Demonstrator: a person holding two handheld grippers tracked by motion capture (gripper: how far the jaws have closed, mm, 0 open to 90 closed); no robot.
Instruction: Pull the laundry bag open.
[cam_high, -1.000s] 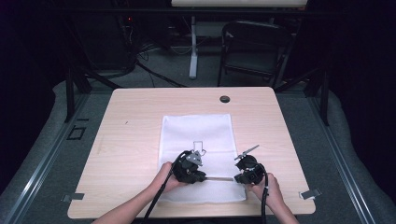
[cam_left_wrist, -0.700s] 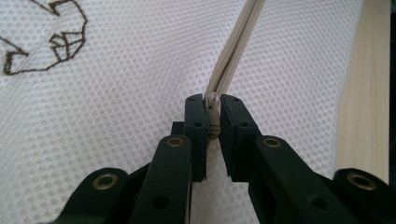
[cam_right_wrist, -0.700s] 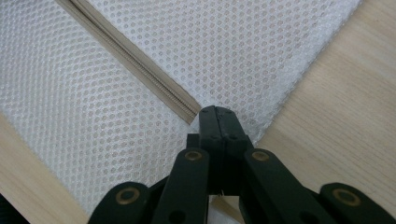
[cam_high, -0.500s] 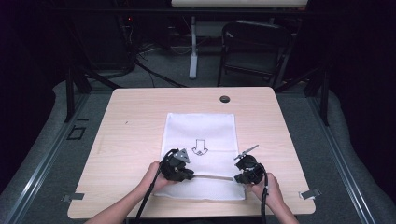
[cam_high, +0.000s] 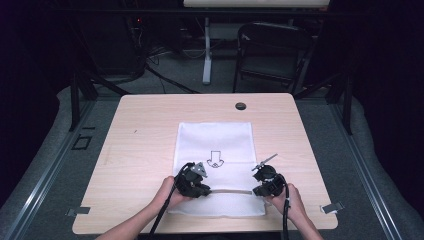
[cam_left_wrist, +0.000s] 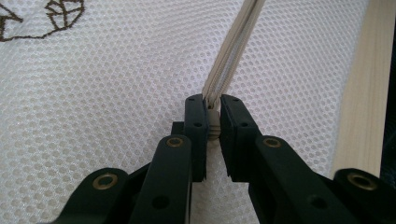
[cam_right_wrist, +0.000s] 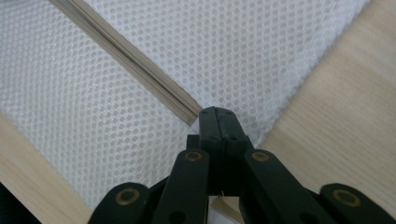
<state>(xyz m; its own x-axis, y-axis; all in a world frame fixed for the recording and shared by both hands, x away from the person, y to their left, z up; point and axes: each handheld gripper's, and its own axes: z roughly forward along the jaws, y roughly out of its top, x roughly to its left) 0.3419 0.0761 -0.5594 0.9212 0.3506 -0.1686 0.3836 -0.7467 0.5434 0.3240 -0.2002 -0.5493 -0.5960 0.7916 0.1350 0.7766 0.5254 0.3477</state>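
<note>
A pale wooden surface (cam_high: 150, 145) is carrying a white mesh laundry bag (cam_high: 215, 140), which is lying flat near the person's edge, its embroidered arrow mark (cam_high: 215, 159) pointing toward the person. Across the bag's near end a beige zipper (cam_high: 231, 191) is running between the two claws.

The left claw (cam_left_wrist: 212, 122) is sitting at the zipper's left end, its jaws clamped on the zipper pull or slider, with the tape (cam_left_wrist: 233, 51) stretching away from it in the left gripper view. The right claw (cam_right_wrist: 217, 122) is resting at the bag's right edge with its jaws pressed fully together, apparently pinching the mesh just past the zipper's end stop (cam_right_wrist: 189, 114); how much fabric it is actually catching cannot be told.

The work in hand appears to be sliding the zipper while the right side is anchoring the bag. The main risk is the small slider slipping out of the left claw if the pull goes off the zipper's line. If the right claw's pinch is thin, the mesh may be dragged along and bunch, jamming the teeth. Loose mesh caught in the slider would also stall it.
</note>
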